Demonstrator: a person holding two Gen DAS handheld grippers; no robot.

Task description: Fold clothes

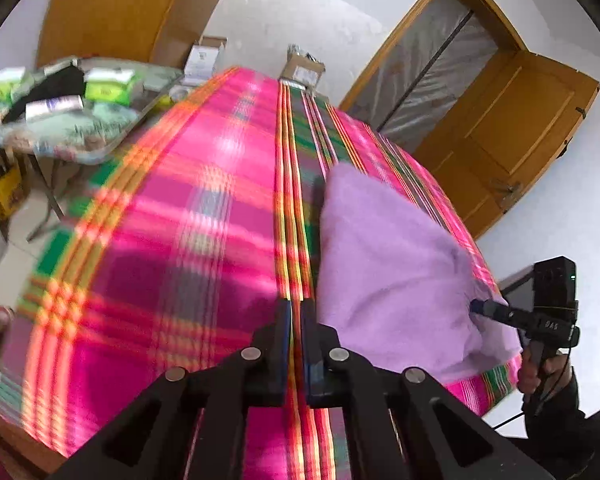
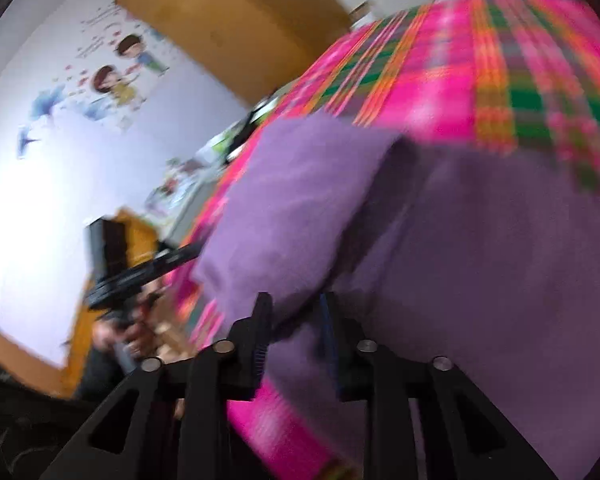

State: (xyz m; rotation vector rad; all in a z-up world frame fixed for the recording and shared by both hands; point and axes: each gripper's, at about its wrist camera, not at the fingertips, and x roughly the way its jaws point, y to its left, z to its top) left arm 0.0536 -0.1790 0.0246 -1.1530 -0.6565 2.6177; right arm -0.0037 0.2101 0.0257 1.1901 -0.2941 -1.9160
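A lilac garment lies bunched on the right part of a bed covered by a bright pink plaid blanket, close to the blanket's near right edge. In the right wrist view it fills most of the foreground, one flap folded up and over the rest of the cloth.

The left gripper hovers over the bare blanket just to the left of the garment, its jaws almost together with only a thin strip of stripes showing between them and no cloth caught there. The right gripper has its jaws partly apart with a fold of the lilac cloth lying between them (motion blur hides whether the pads actually press on it). In the left wrist view its tip reaches into the garment's right edge, and a person's hand in a dark sleeve grips its handle.

Around the bed the room is crowded. To the left stands a folding table with a floral cover, loaded with green and white packets and a black item. Two cardboard boxes sit beyond the far end of the bed against the white wall. A wooden door stands open on the right, beside a doorway covered by translucent sheeting. Cartoon wall stickers show on the wall in the right wrist view.
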